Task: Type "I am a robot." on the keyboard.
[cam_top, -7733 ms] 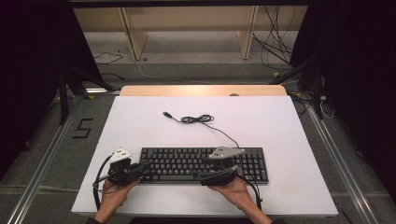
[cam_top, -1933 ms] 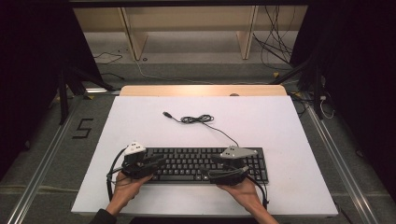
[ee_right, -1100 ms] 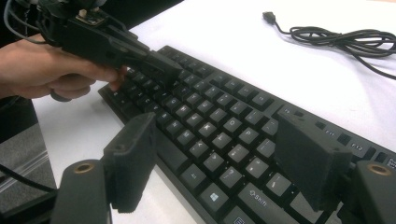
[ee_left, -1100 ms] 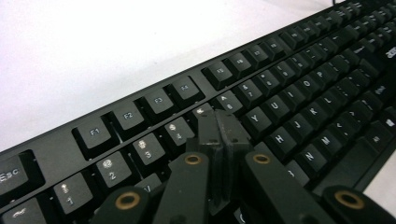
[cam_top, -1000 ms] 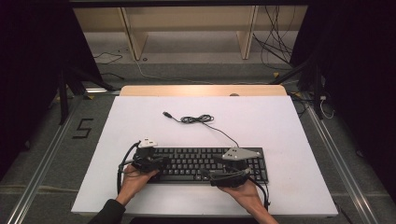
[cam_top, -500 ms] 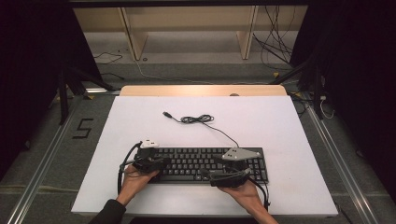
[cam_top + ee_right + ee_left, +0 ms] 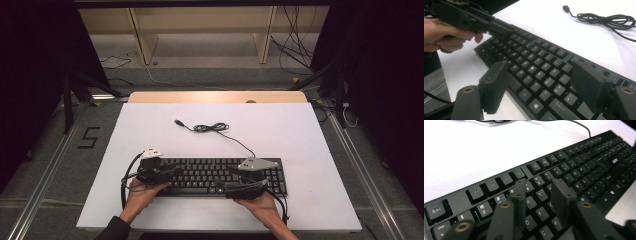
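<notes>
White tabletop (image 7: 300, 135) carries the keyboard (image 7: 215, 175) at six o'clock. Left gripper (image 7: 537, 192), jaws just parting, empty, hovers over the letter keys; right gripper (image 7: 541, 82) gapes wide, empty. Dropping carelessly, either could jab keys or shove the board askew.

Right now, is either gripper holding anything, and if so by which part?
Nothing is held. The left gripper has just been opening, its jaws apart over the keyboard keys with nothing between them. The right gripper is open above the keys.
</notes>
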The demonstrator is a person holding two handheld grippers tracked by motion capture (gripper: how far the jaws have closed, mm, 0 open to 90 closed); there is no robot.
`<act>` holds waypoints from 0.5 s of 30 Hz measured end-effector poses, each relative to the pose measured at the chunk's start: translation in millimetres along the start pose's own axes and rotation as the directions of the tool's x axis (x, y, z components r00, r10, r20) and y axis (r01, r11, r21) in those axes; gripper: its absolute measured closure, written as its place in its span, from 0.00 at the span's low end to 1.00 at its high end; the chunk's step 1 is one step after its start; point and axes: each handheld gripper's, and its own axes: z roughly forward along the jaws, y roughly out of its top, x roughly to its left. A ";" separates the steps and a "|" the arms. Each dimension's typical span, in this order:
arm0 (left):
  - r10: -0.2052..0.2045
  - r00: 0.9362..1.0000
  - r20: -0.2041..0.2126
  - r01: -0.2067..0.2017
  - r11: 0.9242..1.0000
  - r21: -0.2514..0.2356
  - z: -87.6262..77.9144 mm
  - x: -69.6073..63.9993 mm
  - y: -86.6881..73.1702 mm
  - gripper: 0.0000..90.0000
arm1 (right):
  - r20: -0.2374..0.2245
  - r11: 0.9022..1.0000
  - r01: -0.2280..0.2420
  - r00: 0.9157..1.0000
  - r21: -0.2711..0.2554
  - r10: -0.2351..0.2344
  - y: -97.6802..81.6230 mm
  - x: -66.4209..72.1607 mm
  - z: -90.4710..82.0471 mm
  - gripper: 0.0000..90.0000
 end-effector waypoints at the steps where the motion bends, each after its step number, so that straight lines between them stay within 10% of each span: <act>1: 0.000 1.000 0.004 0.000 1.000 -0.004 -2.1 -0.2 -0.6 0.67 | -0.002 1.000 -0.005 1.000 0.000 0.005 0.2 -0.5 0.5 0.34; 15: 0.000 1.000 0.028 0.002 0.997 -0.076 -27.2 -4.2 -12.3 0.39 | -0.014 0.999 0.007 1.000 0.033 -0.007 7.5 -0.4 15.1 0.37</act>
